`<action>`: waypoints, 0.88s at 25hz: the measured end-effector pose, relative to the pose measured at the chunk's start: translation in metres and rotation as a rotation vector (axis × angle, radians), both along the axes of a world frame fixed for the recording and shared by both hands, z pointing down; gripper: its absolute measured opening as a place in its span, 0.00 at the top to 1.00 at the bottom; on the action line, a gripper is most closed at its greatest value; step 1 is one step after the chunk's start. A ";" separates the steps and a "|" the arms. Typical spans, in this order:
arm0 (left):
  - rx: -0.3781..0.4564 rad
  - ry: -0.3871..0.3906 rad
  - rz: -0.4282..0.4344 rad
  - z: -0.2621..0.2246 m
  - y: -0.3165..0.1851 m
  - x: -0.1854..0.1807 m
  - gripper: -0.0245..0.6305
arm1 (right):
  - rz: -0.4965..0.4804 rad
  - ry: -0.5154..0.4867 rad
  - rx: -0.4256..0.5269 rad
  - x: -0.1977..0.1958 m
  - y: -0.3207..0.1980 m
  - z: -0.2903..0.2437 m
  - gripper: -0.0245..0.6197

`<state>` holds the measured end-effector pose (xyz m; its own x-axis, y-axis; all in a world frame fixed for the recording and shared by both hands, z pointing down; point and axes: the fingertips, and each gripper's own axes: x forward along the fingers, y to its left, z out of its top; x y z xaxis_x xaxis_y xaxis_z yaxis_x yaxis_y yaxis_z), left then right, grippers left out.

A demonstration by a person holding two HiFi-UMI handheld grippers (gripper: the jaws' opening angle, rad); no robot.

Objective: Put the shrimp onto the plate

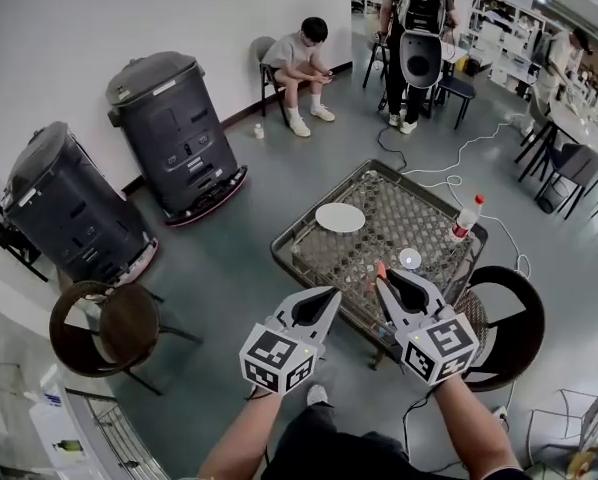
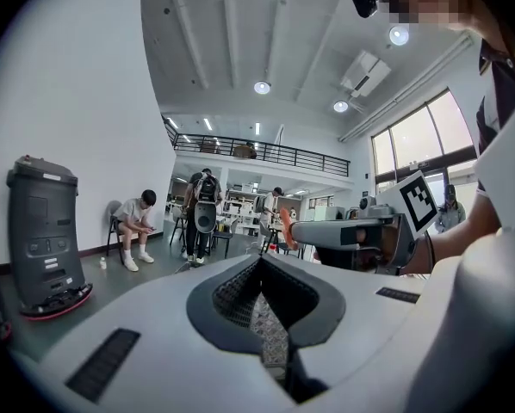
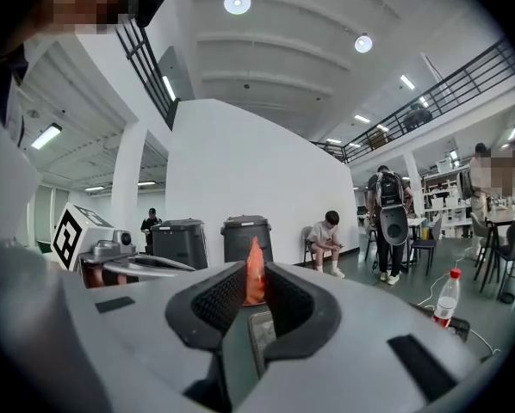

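An orange shrimp (image 3: 254, 274) sticks up between the jaws of my right gripper (image 1: 383, 276), which is shut on it; its tip (image 1: 381, 267) shows over the near edge of the lattice table (image 1: 309, 246). In the left gripper view the shrimp (image 2: 287, 228) juts from the right gripper's nose. The white plate (image 1: 340, 217) lies on the table's far left part, well beyond both grippers. My left gripper (image 1: 331, 295) hangs shut and empty at the table's near corner, jaws pressed together.
A plastic bottle with a red cap (image 1: 465, 218) stands at the table's right edge, a small round white dish (image 1: 410, 259) near it. Two dark bins (image 1: 175, 131) stand left. A round stool (image 1: 115, 325) is lower left, a chair (image 1: 506, 311) right. People sit and stand beyond.
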<state>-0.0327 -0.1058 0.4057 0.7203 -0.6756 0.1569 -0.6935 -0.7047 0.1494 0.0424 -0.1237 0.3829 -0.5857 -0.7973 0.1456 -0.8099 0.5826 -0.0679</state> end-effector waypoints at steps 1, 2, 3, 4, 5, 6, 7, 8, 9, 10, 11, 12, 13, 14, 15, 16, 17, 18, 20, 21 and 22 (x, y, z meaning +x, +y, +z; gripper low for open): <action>-0.002 0.002 0.008 0.001 -0.008 -0.004 0.95 | 0.009 0.007 -0.006 -0.004 -0.008 0.003 0.85; -0.004 0.005 0.014 0.003 -0.015 -0.008 0.95 | 0.018 0.015 -0.012 -0.008 -0.016 0.005 0.85; -0.007 0.009 0.018 0.005 -0.022 -0.011 0.95 | 0.025 0.021 -0.017 -0.011 -0.023 0.009 0.85; -0.012 0.013 0.022 0.007 -0.028 -0.015 0.95 | 0.031 0.025 -0.021 -0.014 -0.030 0.012 0.85; -0.017 0.015 0.025 0.010 -0.034 -0.018 0.95 | 0.036 0.028 -0.027 -0.018 -0.037 0.015 0.85; -0.023 0.017 0.027 0.014 -0.040 -0.021 0.95 | 0.041 0.032 -0.032 -0.021 -0.043 0.018 0.85; -0.029 0.020 0.030 0.017 -0.045 -0.025 0.95 | 0.044 0.036 -0.038 -0.024 -0.048 0.021 0.85; -0.035 0.022 0.032 0.020 -0.049 -0.027 0.95 | 0.047 0.041 -0.044 -0.027 -0.054 0.025 0.85; -0.039 0.024 0.035 0.023 -0.053 -0.030 0.95 | 0.050 0.047 -0.049 -0.029 -0.058 0.027 0.85; -0.044 0.026 0.036 0.025 -0.057 -0.031 0.95 | 0.054 0.051 -0.055 -0.030 -0.063 0.029 0.85; -0.047 0.027 0.037 0.027 -0.061 -0.032 0.95 | 0.058 0.053 -0.060 -0.030 -0.068 0.030 0.85; -0.051 0.026 0.038 0.028 -0.066 -0.033 0.95 | 0.063 0.054 -0.065 -0.030 -0.074 0.031 0.85; -0.054 0.025 0.039 0.029 -0.070 -0.033 0.95 | 0.066 0.056 -0.069 -0.029 -0.080 0.033 0.85; -0.058 0.024 0.040 0.031 -0.075 -0.033 0.95 | 0.070 0.058 -0.074 -0.029 -0.086 0.034 0.85; -0.062 0.021 0.041 0.033 -0.080 -0.033 0.95 | 0.073 0.063 -0.080 -0.028 -0.093 0.037 0.85; -0.066 0.018 0.041 0.035 -0.084 -0.033 0.95 | 0.076 0.068 -0.088 -0.027 -0.100 0.041 0.85; -0.070 0.015 0.041 0.038 -0.089 -0.033 0.95 | 0.078 0.075 -0.097 -0.026 -0.108 0.047 0.85; -0.075 0.010 0.040 0.042 -0.093 -0.032 0.95 | 0.080 0.081 -0.108 -0.024 -0.116 0.053 0.85; -0.087 0.002 0.033 0.049 -0.102 -0.031 0.95 | 0.081 0.094 -0.135 -0.021 -0.132 0.068 0.85; -0.094 -0.003 0.029 0.053 -0.107 -0.031 0.95 | 0.079 0.100 -0.152 -0.019 -0.141 0.077 0.85; -0.102 -0.009 0.024 0.058 -0.112 -0.031 0.95 | 0.077 0.107 -0.169 -0.018 -0.150 0.087 0.85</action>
<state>-0.0635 -0.2180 0.4633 0.7344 -0.6384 0.2304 -0.6782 -0.7028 0.2147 0.0245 -0.2736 0.4696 -0.4982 -0.7981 0.3387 -0.8594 0.5065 -0.0706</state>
